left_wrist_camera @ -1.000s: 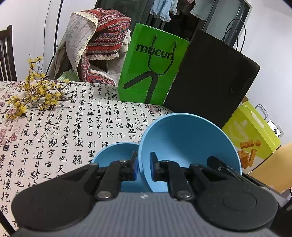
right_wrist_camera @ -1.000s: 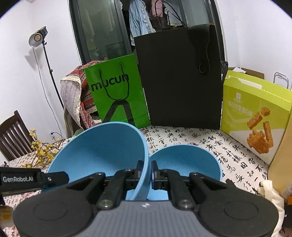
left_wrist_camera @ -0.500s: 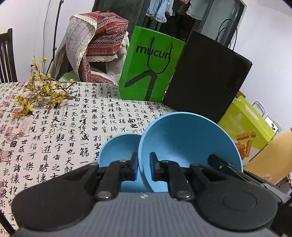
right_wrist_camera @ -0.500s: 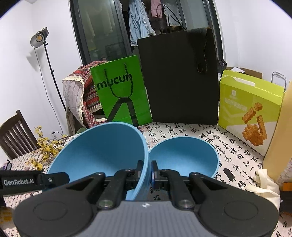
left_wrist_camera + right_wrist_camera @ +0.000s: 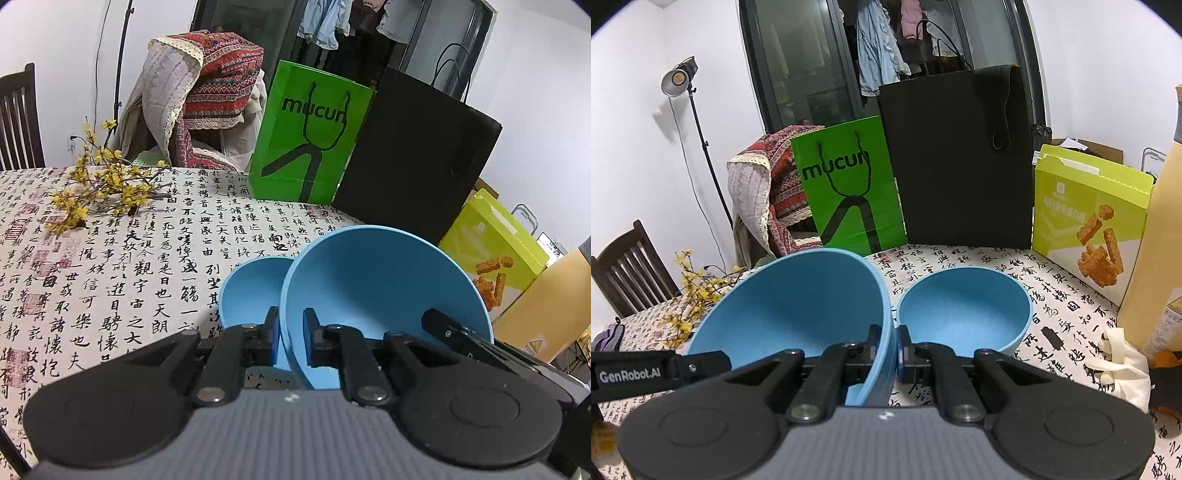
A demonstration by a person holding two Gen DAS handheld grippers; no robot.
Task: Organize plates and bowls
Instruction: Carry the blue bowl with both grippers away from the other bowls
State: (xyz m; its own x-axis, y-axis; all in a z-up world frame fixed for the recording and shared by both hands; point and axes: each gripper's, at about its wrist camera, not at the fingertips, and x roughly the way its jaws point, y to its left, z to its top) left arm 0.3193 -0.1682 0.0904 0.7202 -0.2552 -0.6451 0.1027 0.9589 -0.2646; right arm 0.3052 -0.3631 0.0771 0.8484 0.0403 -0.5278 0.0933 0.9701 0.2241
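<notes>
A large blue bowl [image 5: 384, 280] is held tilted above the table by both grippers. My left gripper [image 5: 290, 334] is shut on its left rim; my right gripper [image 5: 889, 345] is shut on its right rim. The same bowl fills the left of the right wrist view [image 5: 790, 310]. A smaller blue bowl [image 5: 964, 310] stands upright on the calligraphy tablecloth just beyond the big bowl; in the left wrist view it [image 5: 251, 291] shows partly hidden behind the big bowl's left edge.
A green "mucun" bag [image 5: 849, 188], a black bag [image 5: 960, 162] and a lime snack box [image 5: 1093, 218] line the table's far edge. Yellow flower sprigs [image 5: 99, 188] lie at the left. A tan bottle [image 5: 1156, 236] and a cream cloth [image 5: 1119, 362] sit at the right.
Both grippers have risen a little with the large bowl and pulled back; the small bowl on the table shows more fully. Both grips are unchanged.
</notes>
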